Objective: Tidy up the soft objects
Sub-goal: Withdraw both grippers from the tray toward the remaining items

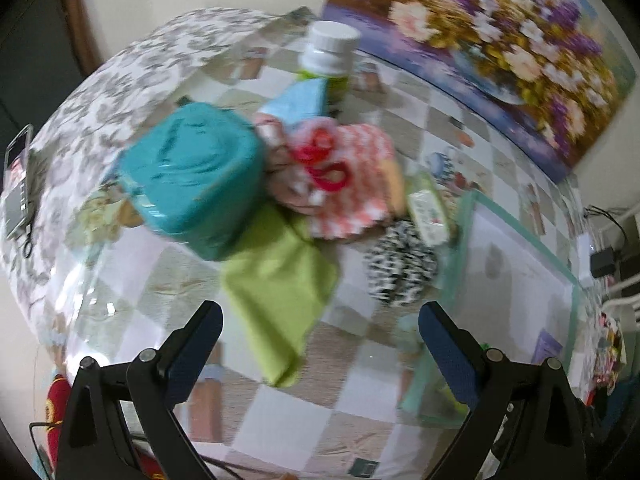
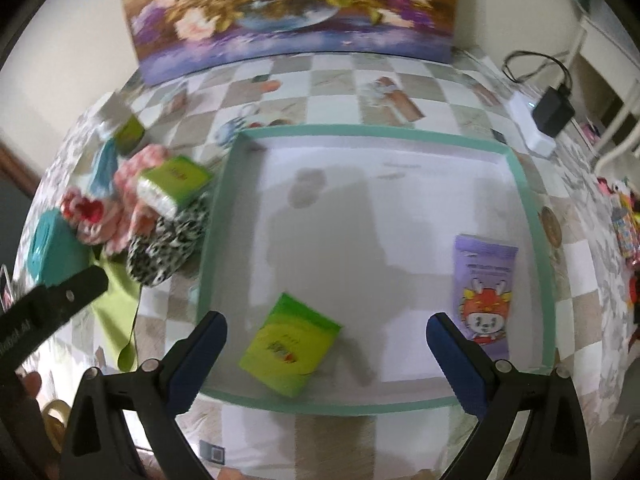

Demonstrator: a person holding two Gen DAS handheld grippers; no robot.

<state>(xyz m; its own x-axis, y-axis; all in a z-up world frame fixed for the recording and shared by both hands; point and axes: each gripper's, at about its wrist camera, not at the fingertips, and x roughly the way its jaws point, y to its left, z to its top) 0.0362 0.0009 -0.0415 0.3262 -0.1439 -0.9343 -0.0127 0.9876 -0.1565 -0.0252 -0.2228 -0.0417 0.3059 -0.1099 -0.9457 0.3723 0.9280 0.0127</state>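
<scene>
A pile of soft things lies left of a shallow green-rimmed tray (image 2: 532, 216). In the left wrist view I see a green cloth (image 1: 276, 280), a pink-and-white knitted piece (image 1: 352, 176), a black-and-white patterned bundle (image 1: 400, 264) and a green tissue pack (image 1: 428, 212). My left gripper (image 1: 320, 320) is open just above the green cloth's near end, holding nothing. My right gripper (image 2: 326, 332) is open over the tray's front. A green tissue pack (image 2: 290, 346) lies between its fingers on the tray floor, and a purple pack (image 2: 484, 292) is by the right finger.
A teal box (image 1: 196, 176), red scissors (image 1: 324, 160) and a white-capped bottle (image 1: 332, 52) sit among the pile. A flower painting (image 2: 292, 8) leans on the wall behind. A charger and power strip (image 2: 544, 120) lie at the far right. A phone (image 1: 18, 184) rests at the table's left edge.
</scene>
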